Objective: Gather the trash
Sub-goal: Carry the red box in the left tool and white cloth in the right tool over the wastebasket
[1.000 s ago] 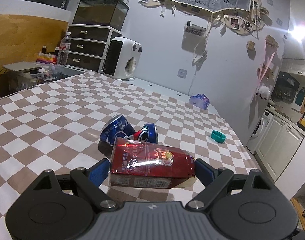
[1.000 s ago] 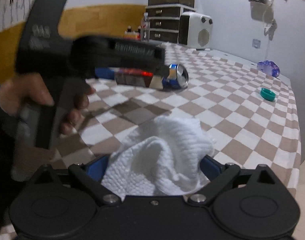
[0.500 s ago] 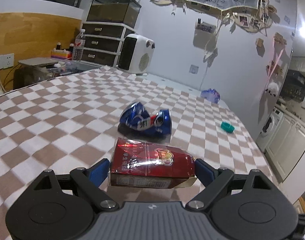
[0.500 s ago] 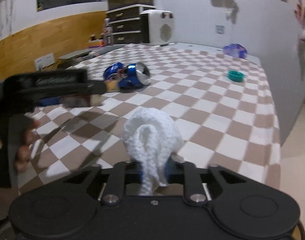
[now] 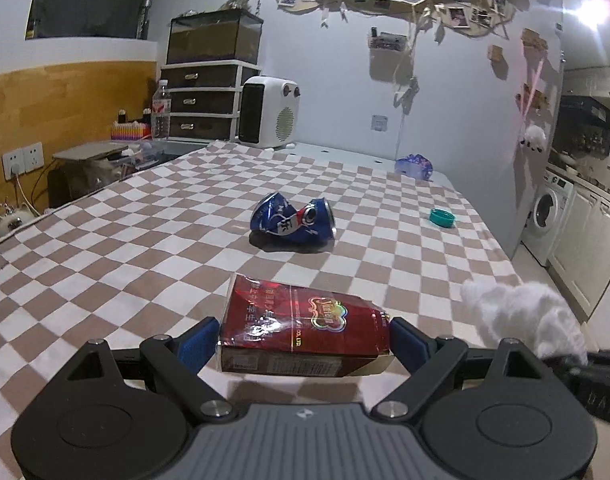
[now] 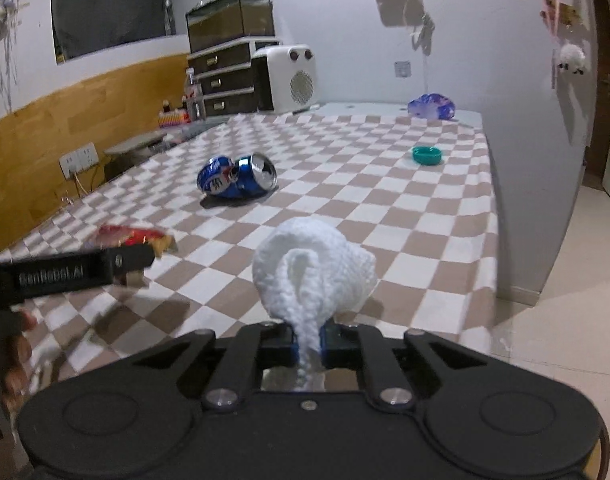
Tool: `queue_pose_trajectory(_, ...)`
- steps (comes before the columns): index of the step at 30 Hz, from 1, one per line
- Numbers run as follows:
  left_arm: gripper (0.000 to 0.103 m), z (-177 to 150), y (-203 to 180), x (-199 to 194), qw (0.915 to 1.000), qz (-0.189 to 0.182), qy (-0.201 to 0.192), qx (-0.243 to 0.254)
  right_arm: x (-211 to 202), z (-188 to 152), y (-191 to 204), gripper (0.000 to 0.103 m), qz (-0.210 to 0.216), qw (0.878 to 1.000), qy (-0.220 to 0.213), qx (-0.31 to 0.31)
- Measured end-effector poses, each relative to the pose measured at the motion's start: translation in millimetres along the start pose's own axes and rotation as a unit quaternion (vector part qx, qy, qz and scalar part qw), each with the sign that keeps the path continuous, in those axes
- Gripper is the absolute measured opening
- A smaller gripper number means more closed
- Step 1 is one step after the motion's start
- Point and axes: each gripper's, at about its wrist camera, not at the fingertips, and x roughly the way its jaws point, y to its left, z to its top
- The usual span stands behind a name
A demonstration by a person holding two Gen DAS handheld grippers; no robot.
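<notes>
My left gripper point(image 5: 303, 340) is shut on a red cigarette pack point(image 5: 301, 326) and holds it above the checkered tablecloth point(image 5: 105, 248). My right gripper point(image 6: 308, 340) is shut on a crumpled white paper towel point(image 6: 311, 264), which also shows in the left wrist view point(image 5: 521, 316) at the right. The left gripper with the red pack appears in the right wrist view point(image 6: 133, 240) at the left. A crushed blue soda can point(image 5: 293, 220) lies on the table ahead of both grippers; it also shows in the right wrist view point(image 6: 237, 176).
A green bottle cap point(image 5: 442, 217) lies near the table's right edge. A purple crumpled wrapper point(image 5: 413, 166) sits at the far end. A white heater point(image 5: 269, 112), drawers point(image 5: 203, 100) and a water bottle point(image 5: 161, 110) stand at the back. The floor drops off on the right point(image 6: 565, 280).
Both grippers have pulled back and up from the table with their loads. The right gripper closed on the paper towel; the can now lies farther ahead.
</notes>
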Motion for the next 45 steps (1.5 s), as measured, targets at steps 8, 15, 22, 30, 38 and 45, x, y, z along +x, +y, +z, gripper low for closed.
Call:
queue_pose_trajectory(8, 0.09, -2.8, -27.2, -39.6, 0.9994, -0.003, -0.018, 0.03, -45.2, -1.3, -12.5, 0.01, -0.017, 0.999, -0.03, 0.011)
queue_pose_trajectory(15, 0.09, -9.0, -52.9, -62.1, 0.9987, -0.015, -0.027, 0.041, -75.1, -9.8, -29.0, 0.01, -0.022, 0.998, -0.046, 0.025)
queue_pose_trajectory(22, 0.09, -16.2, -84.2, -78.4, 0.9977, -0.035, -0.029, 0.05, -106.9, -17.4, -52.2, 0.01, -0.04, 0.997, -0.06, 0.032)
queue_pose_trajectory(30, 0.09, -30.2, -129.2, -88.3, 0.9958, -0.058, -0.025, 0.066, -141.5, -32.9, -85.1, 0.01, -0.064, 0.995, -0.069, 0.043)
queue_pose_trajectory(38, 0.09, -47.9, -183.6, -91.4, 0.992, -0.093, -0.015, 0.085, -173.9, -54.9, -126.5, 0.01, -0.101, 0.991, -0.064, 0.055)
queue_pose_trajectory(45, 0.09, -61.4, -234.9, -83.3, 0.9867, -0.124, 0.002, 0.104, -193.3, -72.6, -168.0, 0.01, -0.134, 0.987, -0.056, 0.074)
